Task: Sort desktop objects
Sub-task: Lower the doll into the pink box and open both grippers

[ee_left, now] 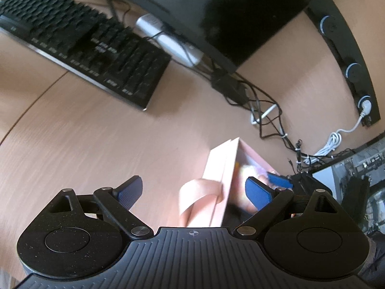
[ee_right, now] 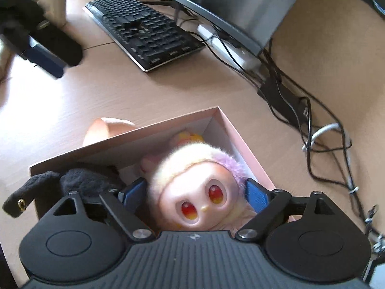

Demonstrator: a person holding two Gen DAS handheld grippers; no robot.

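Note:
A pink box (ee_right: 223, 122) sits open on the wooden desk, with a pink ribbon loop (ee_left: 199, 192) on its outer side. My right gripper (ee_right: 196, 193) is shut on a plush doll (ee_right: 192, 183) with cream and purple fur and red eyes, held over the box's inside. Both blue pads (ee_right: 257, 193) press the sides of its head. A black fabric item (ee_right: 79, 180) with a gold snap lies in the box's left corner. My left gripper (ee_left: 193, 192) is open above the desk beside the pink box (ee_left: 216, 163), holding nothing. It appears blurred as the left gripper (ee_right: 45, 53) at the upper left.
A black keyboard (ee_left: 84, 43) lies at the back left under a dark monitor (ee_left: 216, 12). A white adapter (ee_left: 168, 41), a black hub (ee_right: 279, 96) and tangled cables (ee_right: 332, 144) run along the right. A black power strip (ee_left: 349, 60) stands at the far right.

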